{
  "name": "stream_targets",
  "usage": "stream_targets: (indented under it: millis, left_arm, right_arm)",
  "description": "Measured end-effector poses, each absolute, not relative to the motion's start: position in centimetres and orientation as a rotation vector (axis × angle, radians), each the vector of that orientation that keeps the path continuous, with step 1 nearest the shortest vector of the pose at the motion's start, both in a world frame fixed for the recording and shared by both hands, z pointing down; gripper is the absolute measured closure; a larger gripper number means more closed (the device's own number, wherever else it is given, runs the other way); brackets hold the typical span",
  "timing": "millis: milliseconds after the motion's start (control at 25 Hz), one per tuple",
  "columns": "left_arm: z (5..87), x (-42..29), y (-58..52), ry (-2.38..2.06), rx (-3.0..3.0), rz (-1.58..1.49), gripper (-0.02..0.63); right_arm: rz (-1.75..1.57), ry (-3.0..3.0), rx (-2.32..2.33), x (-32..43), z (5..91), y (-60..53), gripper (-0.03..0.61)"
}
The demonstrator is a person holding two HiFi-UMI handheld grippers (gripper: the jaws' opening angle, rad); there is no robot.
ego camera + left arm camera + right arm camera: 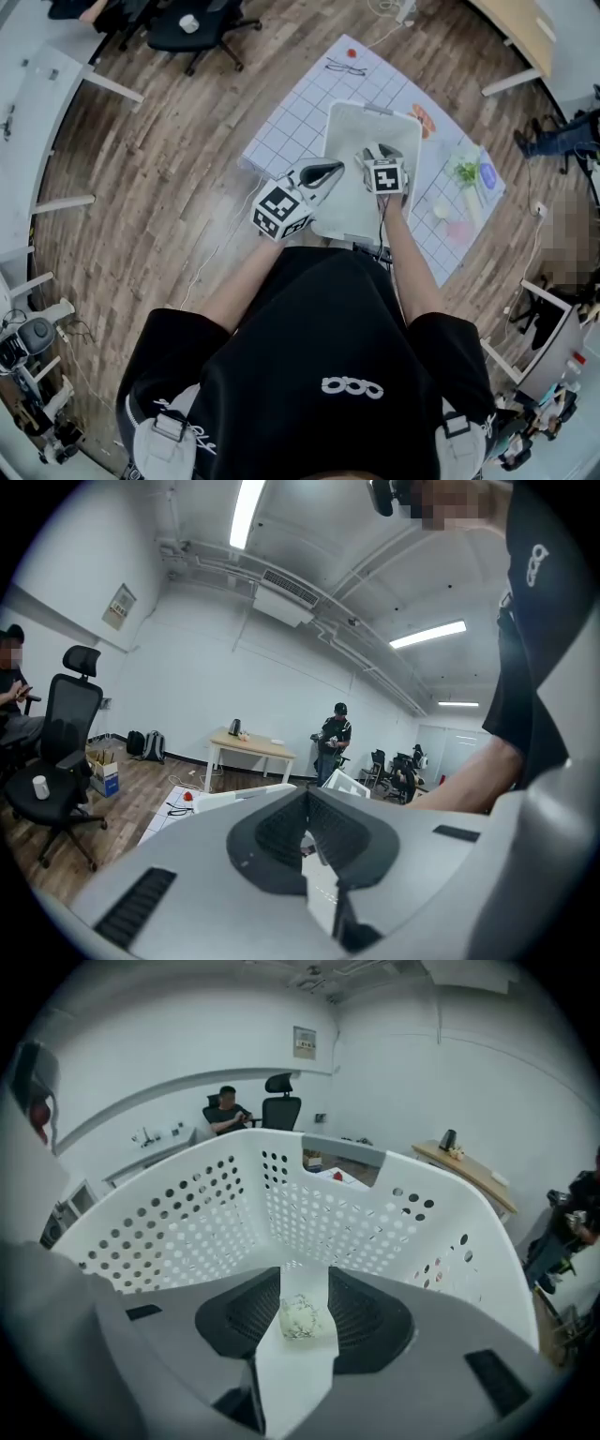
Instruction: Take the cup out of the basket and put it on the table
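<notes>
A white perforated basket (pixel 352 122) stands on the grid-patterned table top (pixel 291 127). My right gripper (pixel 376 154) reaches down inside the basket. In the right gripper view its jaws (pixel 304 1283) stand open, and a small pale cup (pixel 301 1318) with dark speckles lies on the basket floor (pixel 295 1274) between them, clear of the pads. The head view hides the cup behind that gripper. My left gripper (pixel 337 170) hangs over the basket's near left rim, tips together and holding nothing; in the left gripper view its jaws (pixel 306 803) point level past the basket rim (pixel 349 783).
The basket walls (pixel 206 1213) close round the right gripper on all sides. On the table right of the basket lie a green item (pixel 466 172), a bluish one (pixel 487 173) and a pink one (pixel 457 231). A red object (pixel 352 53) sits at the far corner. A person (pixel 333 742) stands beyond.
</notes>
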State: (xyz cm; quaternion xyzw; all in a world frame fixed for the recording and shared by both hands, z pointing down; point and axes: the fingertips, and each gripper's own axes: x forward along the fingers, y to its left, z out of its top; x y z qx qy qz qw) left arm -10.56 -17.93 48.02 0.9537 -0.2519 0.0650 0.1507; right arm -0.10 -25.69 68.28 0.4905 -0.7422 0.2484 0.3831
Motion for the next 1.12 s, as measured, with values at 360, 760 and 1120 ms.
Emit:
stream_targets:
  millis: [360,760,1120]
  left_arm:
    - [49.9,-12.6,-20.6,-0.653,2.705,0.209,0.606]
    - [51.1,-13.7,-23.0,-0.632,2.676,0.241,0.605]
    - [51.6,-14.6,-23.7,-0.646,2.666,0.249,0.605]
  right_arm:
    - [0.702,-1.715,1.332,2.1,73.0,-27.8,0.382]
    - [0.805,-1.627,1.257,2.0,76.1,-28.1,0.364]
    - [0.904,-1.703,1.108,-0.3,75.3,-25.9,0.4]
